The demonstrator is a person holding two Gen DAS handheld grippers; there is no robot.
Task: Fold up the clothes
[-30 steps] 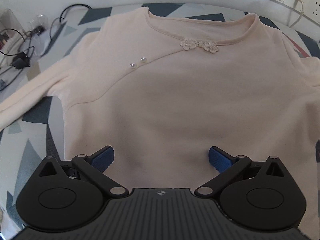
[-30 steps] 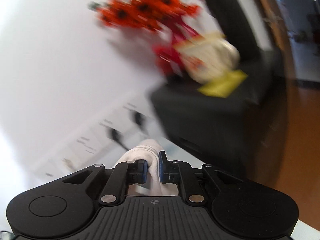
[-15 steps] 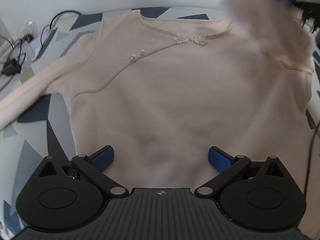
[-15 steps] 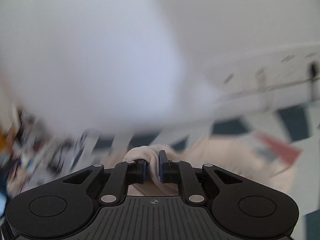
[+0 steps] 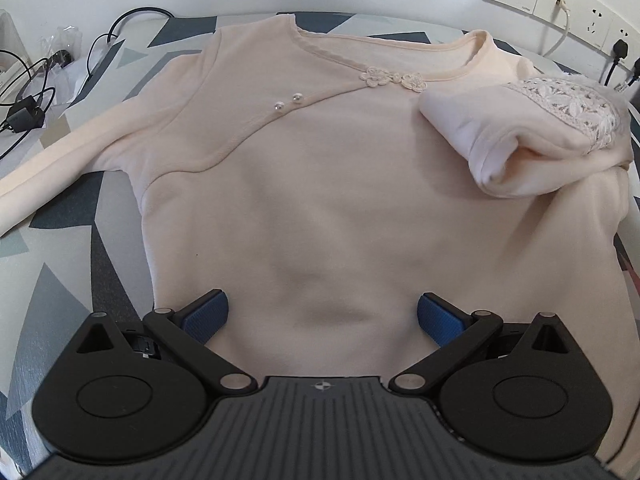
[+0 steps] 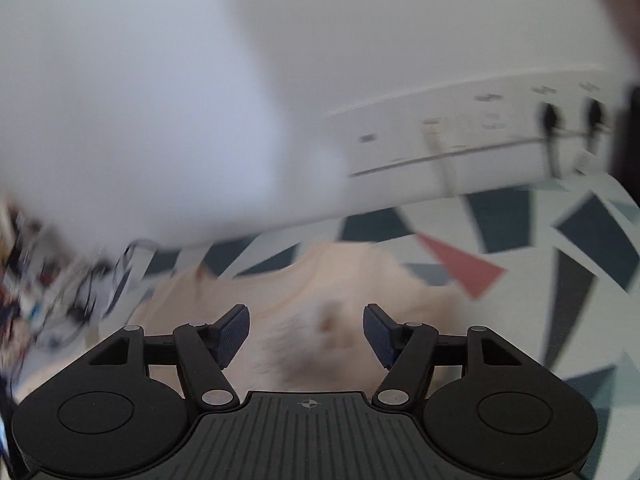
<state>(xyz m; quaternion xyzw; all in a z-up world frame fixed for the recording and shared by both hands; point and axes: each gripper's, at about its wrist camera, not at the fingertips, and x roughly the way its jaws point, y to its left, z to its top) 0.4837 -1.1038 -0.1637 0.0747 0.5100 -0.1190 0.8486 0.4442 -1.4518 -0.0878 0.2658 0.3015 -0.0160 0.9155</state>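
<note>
From your left wrist, your left gripper hung over the lower front of the top, jaws spread wide and gripping nothing. The top lay flat on the patterned tabletop, its sleeve folded across the chest, lace cuff up. Cables sat at the far left edge.

From your right wrist, the view was blurred. Your right gripper had its jaws apart, empty, above the pale top on the tabletop. Wall sockets showed beyond.
</note>
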